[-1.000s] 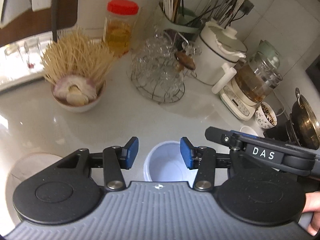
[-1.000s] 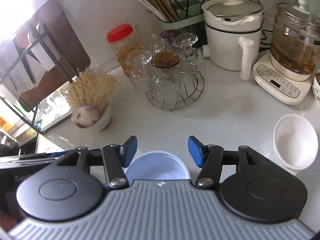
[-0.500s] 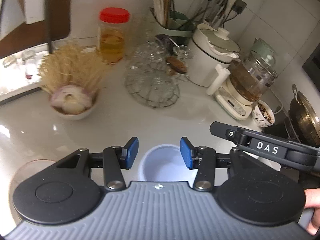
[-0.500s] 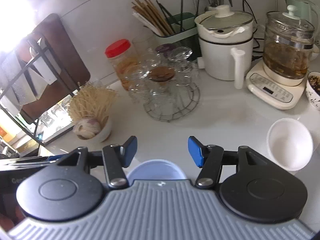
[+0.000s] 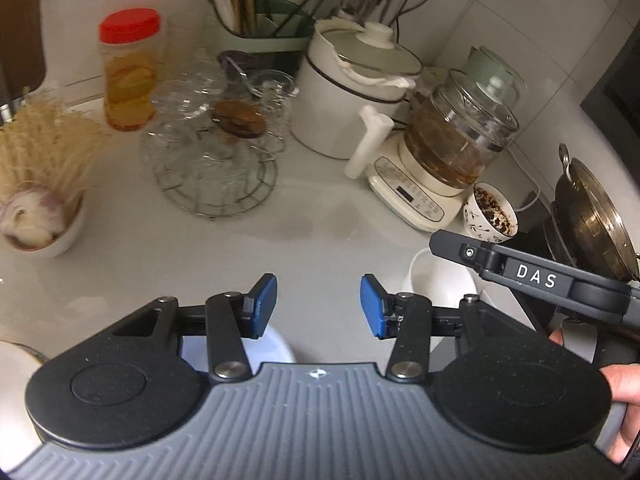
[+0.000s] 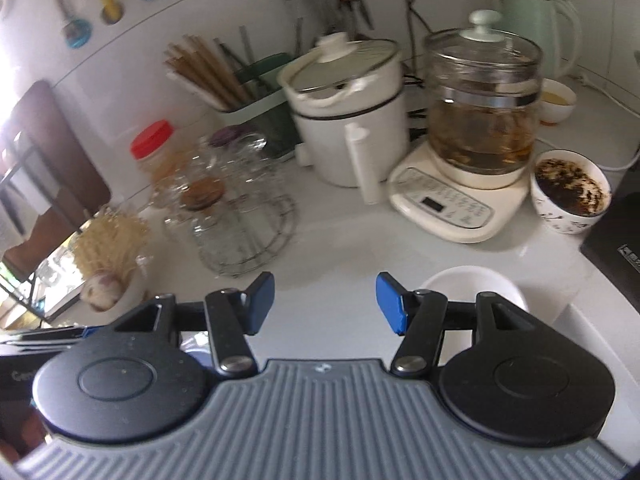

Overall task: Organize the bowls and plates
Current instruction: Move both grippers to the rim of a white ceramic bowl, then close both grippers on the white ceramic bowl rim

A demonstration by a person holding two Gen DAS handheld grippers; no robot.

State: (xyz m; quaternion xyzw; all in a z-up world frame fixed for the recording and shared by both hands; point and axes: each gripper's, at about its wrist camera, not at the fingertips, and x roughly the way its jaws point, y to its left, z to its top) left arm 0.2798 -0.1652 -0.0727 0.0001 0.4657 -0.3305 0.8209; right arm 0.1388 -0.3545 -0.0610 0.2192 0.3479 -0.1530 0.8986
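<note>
Left gripper: blue pads apart, nothing between them, only bare white countertop in the gap; released. Right gripper: pads likewise spread with bare counter between them; released, nothing grasped. A pale blue bowl sits on the counter under the left finger of the left gripper, mostly hidden by the gripper body; only part of its rim and inside shows. In the right wrist view no more than a sliver of blue shows behind the left finger linkage, too little to tell. A white bowl stands empty on the counter just beyond the right finger of the right gripper, not touching the pad; the same white bowl appears in the left wrist view, partly covered by the other gripper's black arm marked DAS. A person's hand shows at the right edge of that view. Further back on the counter: a wire rack of upturned glasses, a jar with a red lid, a white bowl holding garlic and dry noodles, a white electric pot with lid, a glass kettle of brown liquid on a cream base, and a small patterned bowl with dark contents beside that base. Both views are somewhat blurred.
</note>
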